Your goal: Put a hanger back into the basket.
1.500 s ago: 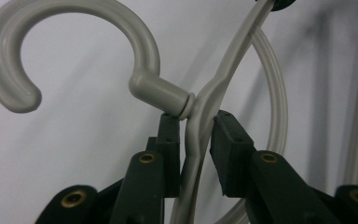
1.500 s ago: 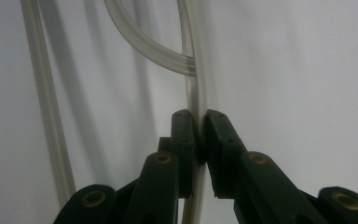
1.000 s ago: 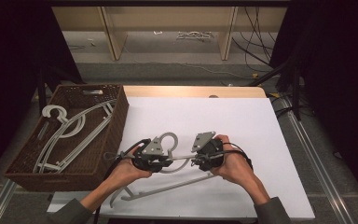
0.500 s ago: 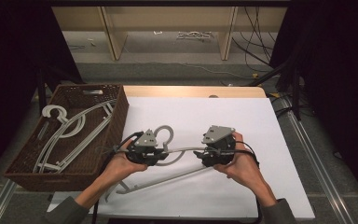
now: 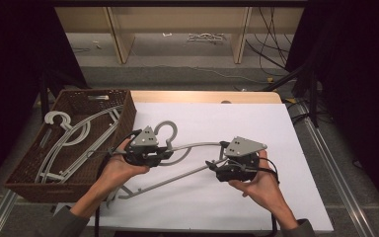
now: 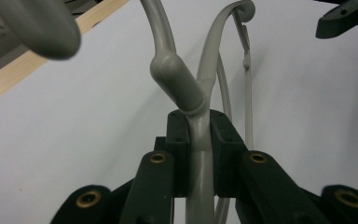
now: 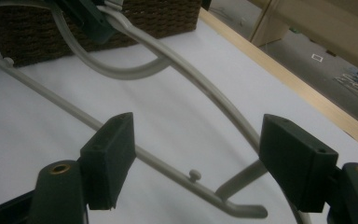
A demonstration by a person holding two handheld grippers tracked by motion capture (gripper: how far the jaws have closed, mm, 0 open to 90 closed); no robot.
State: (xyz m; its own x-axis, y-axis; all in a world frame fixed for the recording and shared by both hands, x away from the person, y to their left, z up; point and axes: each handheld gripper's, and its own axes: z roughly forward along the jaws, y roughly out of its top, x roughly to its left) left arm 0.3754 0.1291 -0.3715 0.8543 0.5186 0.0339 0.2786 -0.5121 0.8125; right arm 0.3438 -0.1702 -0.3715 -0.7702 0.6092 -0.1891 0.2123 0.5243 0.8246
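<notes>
Right hand-held gripper [image 5: 216, 165] drawn off the grey hanger [image 5: 192, 146], jaws now spread.

Sat close beside the left hand-held gripper [image 5: 164, 154] 1.0 s ago, near the hanger's neck; slid rightward along the upper arm by 0.5 s ago; now well apart, out at the hanger's right end, with both jaws wide on either side of the arm and touching nothing. Hanger swung too, right end shifted farther right and down across the white tabletop [image 5: 276, 128], hook [image 5: 167, 129] turned a little.
</notes>
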